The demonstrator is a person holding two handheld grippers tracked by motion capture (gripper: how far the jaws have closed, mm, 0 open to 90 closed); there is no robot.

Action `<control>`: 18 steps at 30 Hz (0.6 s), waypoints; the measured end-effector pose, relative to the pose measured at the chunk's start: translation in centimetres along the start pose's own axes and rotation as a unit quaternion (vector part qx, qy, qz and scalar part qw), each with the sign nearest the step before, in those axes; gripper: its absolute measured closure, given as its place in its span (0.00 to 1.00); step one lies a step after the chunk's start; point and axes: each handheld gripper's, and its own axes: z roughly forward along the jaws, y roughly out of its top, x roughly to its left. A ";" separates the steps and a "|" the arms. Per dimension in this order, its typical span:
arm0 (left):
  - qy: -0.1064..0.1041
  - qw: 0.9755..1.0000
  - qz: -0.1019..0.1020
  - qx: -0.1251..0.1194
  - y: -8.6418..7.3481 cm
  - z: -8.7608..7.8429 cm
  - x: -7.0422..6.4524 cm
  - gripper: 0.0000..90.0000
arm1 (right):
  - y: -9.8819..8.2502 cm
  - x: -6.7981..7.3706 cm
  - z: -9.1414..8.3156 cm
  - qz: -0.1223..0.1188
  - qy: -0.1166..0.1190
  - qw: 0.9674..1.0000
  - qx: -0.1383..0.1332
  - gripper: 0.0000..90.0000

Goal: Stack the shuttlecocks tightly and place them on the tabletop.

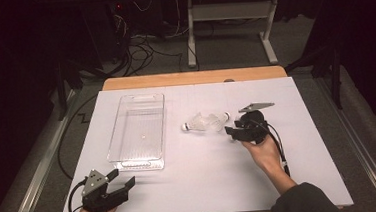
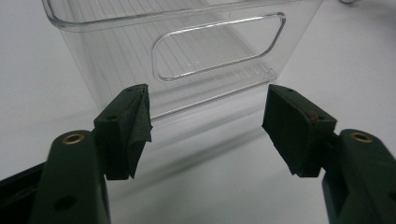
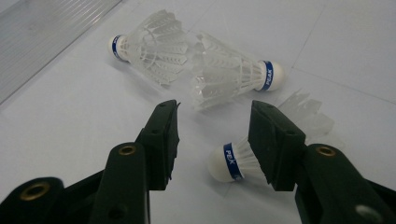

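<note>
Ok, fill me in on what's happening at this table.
A person holds a gripper in each hand at a white table. The right gripper hovers with open jaws by three white shuttlecocks: the nearest shuttlecock lies partly behind one jaw, not gripped, and two more lie touching just beyond. The left gripper waits with open jaws, facing the handle end of an empty clear bin. No shuttlecock is in the bin yet.

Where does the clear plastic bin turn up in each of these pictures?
High view: the clear bin lies left of centre on the white table.
Left gripper view: its handled end wall rises beyond the jaws.
Right gripper view: its ribbed side, top left corner.
Shared landmark: the white table.
</note>
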 end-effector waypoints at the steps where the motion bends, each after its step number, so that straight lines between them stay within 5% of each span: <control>1: 0.000 1.000 0.000 0.000 0.0 0.0 0.0 0.37 | 0.1 0.0 0.1 0.000 -0.002 1.000 -0.001 0.59; 18: 0.000 1.000 0.002 -0.001 0.0 0.0 0.0 0.37 | 2.6 0.9 1.8 -0.016 -0.015 1.000 0.022 0.60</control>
